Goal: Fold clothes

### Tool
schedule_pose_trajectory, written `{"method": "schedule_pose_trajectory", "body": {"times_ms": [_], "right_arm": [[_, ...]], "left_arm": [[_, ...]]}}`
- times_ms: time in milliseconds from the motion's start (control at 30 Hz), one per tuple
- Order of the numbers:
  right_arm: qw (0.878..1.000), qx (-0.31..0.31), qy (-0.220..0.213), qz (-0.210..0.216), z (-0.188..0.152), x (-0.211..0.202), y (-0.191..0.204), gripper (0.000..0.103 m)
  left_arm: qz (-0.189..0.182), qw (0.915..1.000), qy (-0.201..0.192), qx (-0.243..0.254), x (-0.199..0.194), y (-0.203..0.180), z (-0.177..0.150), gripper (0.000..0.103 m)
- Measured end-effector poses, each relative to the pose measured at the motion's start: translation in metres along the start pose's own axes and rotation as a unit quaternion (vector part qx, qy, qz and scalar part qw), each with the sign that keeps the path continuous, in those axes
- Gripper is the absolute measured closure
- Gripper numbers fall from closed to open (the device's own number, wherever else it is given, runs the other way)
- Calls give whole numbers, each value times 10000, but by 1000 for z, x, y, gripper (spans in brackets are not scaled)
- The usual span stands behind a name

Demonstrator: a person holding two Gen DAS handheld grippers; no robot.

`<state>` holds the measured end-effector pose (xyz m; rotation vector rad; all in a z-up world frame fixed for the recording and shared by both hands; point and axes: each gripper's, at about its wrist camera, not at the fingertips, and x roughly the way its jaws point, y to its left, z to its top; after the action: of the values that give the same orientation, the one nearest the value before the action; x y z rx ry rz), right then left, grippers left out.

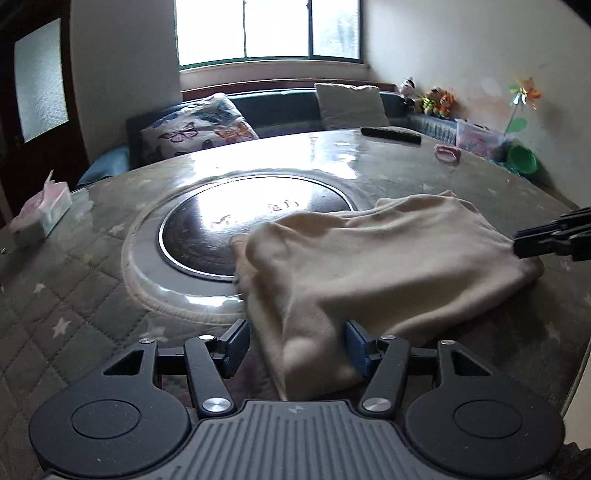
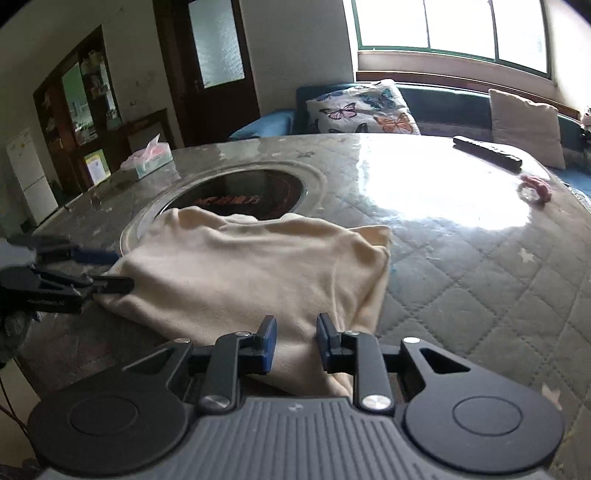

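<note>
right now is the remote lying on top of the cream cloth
No, the remote lies on the far side of the table, well apart from the cream cloth.

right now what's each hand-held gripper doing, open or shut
left hand-held gripper: open, cream garment lying between its fingers, not clamped
right hand-held gripper: open, garment edge between its fingers

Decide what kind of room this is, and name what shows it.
Probably a home living room: a sofa with a butterfly cushion under the window, and a remote control on the quilted table.
</note>
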<state>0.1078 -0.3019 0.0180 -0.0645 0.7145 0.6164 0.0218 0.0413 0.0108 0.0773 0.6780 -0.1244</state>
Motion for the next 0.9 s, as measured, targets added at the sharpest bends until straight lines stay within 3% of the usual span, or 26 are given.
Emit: {"method": "schedule_pose_trajectory", "body": {"times_ms": [200, 367, 533, 767, 900], "right_arm": [[9994, -66, 129, -311, -13, -16, -1, 80], [9981, 316, 231, -483, -23, -20, -23, 74], [9943, 400, 227, -963, -27, -31, -34, 72], [9977, 177, -126, -649, -10, -31, -18, 70], [9989, 18, -112, -447, -2, -13, -5, 63]], "left_arm": [[53, 9999, -10, -146, -2, 5, -4, 42], [84, 9997, -16, -207, -5, 7, -8, 39], [102, 9996, -24, -249, -9, 10, -12, 35], [255, 9993, 0, -259, -18, 15, -18, 25], [342, 9988, 18, -338, -23, 21, -23, 22]]}}
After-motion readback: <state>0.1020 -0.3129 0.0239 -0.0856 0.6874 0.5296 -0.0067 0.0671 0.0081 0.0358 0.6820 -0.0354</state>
